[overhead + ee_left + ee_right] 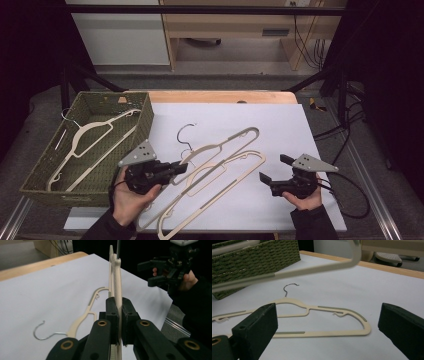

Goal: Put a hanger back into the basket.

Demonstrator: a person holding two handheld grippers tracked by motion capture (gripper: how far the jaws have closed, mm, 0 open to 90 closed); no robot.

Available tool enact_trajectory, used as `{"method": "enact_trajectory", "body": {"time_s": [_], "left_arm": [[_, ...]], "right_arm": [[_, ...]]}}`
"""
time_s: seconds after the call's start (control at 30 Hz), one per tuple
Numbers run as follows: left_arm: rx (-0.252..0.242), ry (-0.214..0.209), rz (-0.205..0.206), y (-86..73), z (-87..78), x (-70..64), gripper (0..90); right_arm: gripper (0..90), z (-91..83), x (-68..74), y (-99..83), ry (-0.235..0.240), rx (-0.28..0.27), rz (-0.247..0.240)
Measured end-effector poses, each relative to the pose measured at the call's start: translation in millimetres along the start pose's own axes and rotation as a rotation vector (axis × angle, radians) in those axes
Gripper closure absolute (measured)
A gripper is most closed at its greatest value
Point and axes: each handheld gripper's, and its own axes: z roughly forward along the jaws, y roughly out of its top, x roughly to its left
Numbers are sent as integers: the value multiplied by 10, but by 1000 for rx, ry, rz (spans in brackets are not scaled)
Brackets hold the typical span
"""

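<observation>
Altogether three hangers — one in the basket (45, 165), one lying flat (317, 317), one (117, 277) clamped by left gripper (181, 168); right gripper (275, 169) gapes empty.

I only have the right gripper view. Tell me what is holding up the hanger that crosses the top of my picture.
Observer: The left claw is shut on that hanger, with the bar pinched edge-on between its jaws.
Operator: Now tell me what is inside the basket. I only get its side wall.
Observer: A second hanger lies in the basket, with its hook toward the far left corner.
</observation>
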Motion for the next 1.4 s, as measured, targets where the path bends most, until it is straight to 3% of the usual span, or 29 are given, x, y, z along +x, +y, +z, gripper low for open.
{"method": "enact_trajectory", "body": {"time_s": [0.23, 0.37, 0.57, 0.67, 0.9, 1.1, 1.4], "left_arm": [[-13, 31, 35, 203, -216, 144, 861], [-24, 66, 41, 313, -387, 315, 862], [-29, 107, 29, 375, -539, 514, 861], [-31, 140, 13, 408, -666, 696, 861], [-39, 188, -12, 416, -881, 981, 862], [-31, 250, -10, 398, -1037, 1210, 861], [-21, 302, -15, 313, -1261, 1538, 862]], "right_arm": [[28, -14, -14, 2, -8, 2, -8], [24, -26, -22, 7, -20, -7, 0], [21, -26, -26, 11, -31, -9, 7], [19, -27, -29, 13, -35, -10, 7], [15, -35, -43, 13, -33, -7, -1], [14, -27, -41, 14, -37, -6, 1], [14, -20, -44, 14, -38, -3, -2]]}}
